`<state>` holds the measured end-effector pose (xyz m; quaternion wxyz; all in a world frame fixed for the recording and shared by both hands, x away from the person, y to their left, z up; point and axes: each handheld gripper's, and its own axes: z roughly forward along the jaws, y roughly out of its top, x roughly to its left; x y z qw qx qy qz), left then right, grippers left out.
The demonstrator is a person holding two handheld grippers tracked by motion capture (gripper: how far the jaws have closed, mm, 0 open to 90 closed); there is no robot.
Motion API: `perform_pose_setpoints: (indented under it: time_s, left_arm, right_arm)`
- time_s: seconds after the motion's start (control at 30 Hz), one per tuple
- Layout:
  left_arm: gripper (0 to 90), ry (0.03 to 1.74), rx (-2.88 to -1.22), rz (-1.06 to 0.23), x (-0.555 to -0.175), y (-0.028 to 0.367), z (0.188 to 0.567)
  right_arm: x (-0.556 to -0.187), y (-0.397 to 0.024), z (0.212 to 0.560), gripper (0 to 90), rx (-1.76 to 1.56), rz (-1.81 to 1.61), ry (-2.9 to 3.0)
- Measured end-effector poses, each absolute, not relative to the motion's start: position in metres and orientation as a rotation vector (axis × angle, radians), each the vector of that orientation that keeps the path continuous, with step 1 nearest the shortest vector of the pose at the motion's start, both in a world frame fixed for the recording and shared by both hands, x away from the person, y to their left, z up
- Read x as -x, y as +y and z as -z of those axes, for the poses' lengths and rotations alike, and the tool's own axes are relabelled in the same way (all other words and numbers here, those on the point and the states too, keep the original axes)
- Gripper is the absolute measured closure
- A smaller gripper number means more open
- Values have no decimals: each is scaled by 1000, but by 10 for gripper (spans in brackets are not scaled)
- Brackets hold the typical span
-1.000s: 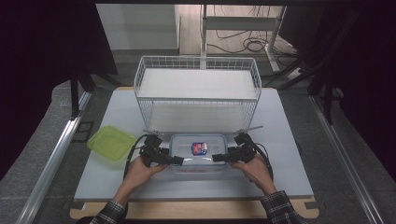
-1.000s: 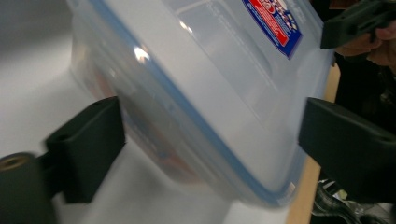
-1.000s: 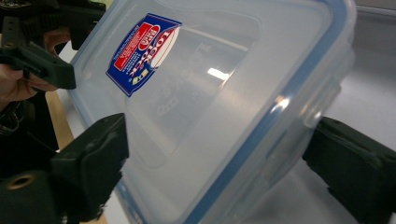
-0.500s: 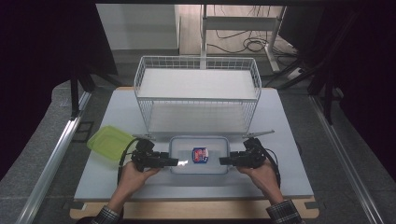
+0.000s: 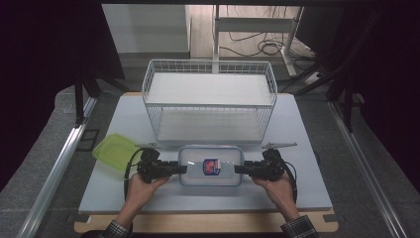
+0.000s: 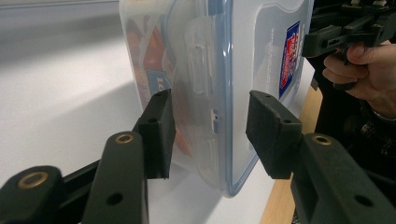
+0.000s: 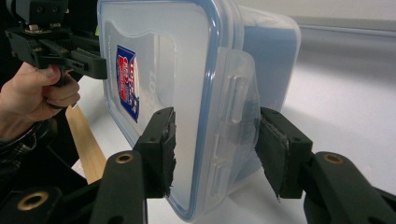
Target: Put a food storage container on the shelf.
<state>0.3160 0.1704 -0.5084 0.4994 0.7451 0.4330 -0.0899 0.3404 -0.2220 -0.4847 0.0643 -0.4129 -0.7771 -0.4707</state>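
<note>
My left tool point(image 5: 174, 169) clamps left end of clear lidded container point(image 5: 210, 166); jaws just closing, now pressing either side of its latch. My right tool point(image 5: 244, 169) grips right end likewise. Container sits on bench point(image 5: 307, 148), near front edge, just before wire basket point(image 5: 210, 101). Green lid point(image 5: 115, 150) lies left.

White table point(image 5: 297, 148): wire basket point(image 5: 210, 101), green lid point(image 5: 114, 151), lidded box point(image 5: 210, 166).

Lab-like recording rig: black curtains point(image 5: 44, 74), floor cables point(image 5: 257, 47), aluminium rail point(image 5: 59, 168).
</note>
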Motion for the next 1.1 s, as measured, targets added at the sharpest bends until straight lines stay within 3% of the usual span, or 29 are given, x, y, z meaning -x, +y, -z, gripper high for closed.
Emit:
perform_pose_setpoints:
  time_s: [0.67, 1.1]
  left_arm:
    - [529, 1004, -1764, 122, -319, 177, 477]
    - [528, 958, -1767, 40, -331, 179, 430]
  right_arm:
    - [-341, -217, 460, 501, 1230, 1589, -2333]
    - [-352, -214, 421, 497, 1205, 1668, -2346]
